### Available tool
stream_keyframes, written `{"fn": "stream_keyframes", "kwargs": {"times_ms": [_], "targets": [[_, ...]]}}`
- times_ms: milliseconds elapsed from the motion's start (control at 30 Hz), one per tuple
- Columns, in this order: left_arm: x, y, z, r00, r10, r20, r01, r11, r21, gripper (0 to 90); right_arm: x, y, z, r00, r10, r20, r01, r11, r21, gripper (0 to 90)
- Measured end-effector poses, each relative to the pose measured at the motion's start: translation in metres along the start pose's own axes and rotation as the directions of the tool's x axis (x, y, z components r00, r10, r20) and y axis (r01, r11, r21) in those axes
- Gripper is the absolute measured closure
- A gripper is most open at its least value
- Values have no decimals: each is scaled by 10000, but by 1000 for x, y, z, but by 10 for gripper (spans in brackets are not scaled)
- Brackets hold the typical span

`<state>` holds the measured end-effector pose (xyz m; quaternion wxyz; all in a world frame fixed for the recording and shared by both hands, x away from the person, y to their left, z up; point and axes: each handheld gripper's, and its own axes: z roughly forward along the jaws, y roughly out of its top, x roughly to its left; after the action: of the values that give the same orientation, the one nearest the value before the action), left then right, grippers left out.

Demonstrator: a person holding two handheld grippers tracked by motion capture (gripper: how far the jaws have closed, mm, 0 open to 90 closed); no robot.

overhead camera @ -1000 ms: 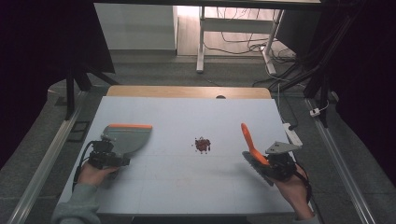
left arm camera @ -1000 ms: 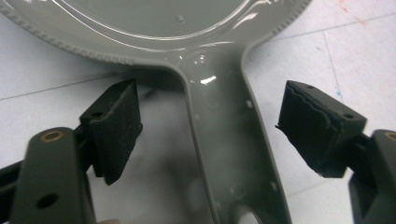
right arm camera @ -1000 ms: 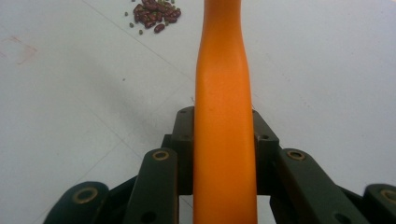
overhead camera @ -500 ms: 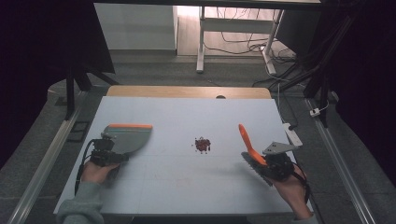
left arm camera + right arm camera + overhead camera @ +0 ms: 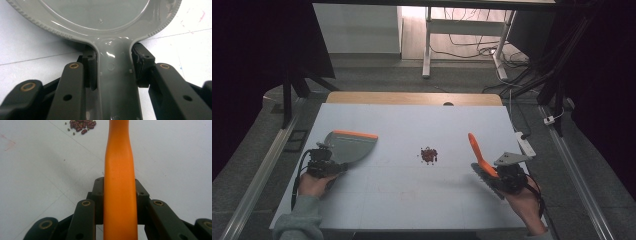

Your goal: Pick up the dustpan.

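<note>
A grey dustpan [image 5: 349, 146] with an orange front edge lies flat on the left of the white table [image 5: 412, 120]. My left gripper [image 5: 329, 161] has just been closing its jaws on the dustpan's handle. In the left gripper view the pads [image 5: 91, 67] press on both sides of the grey handle [image 5: 115, 82]. My right gripper [image 5: 498, 176] is shut on a brush's orange handle [image 5: 476, 149], which slants up and away to the left. In the right gripper view that orange handle [image 5: 118, 157] runs up between the jaws. A small heap of dark red beans [image 5: 428, 154] lies mid-table, between the two tools.
A wooden strip [image 5: 412, 98] borders the table's far edge. Metal rails run along both sides of the table. A white power strip [image 5: 526, 144] lies off the right edge. A desk frame with cables stands on the floor behind.
</note>
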<state>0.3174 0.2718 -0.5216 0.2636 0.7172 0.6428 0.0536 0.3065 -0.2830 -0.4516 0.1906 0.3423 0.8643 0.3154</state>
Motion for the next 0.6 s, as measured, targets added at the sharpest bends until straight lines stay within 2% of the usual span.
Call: {"fn": "stream_keyframes", "kwargs": {"times_ms": [100,367,600], "targets": [[2,-1,-3,9999,98,63,-96,9996,-278,617,0,0,-1,10000,-2,2,2,10000,-49,705],[5,-3,-7,9991,371,217,-357,9974,-631,619,1,1,-2,10000,-75,-16,75,9999,-136,704],[9,-4,-12,9964,709,459,-650,9907,-1191,620,0,1,-3,10000,-62,18,62,9997,-224,705]]}}
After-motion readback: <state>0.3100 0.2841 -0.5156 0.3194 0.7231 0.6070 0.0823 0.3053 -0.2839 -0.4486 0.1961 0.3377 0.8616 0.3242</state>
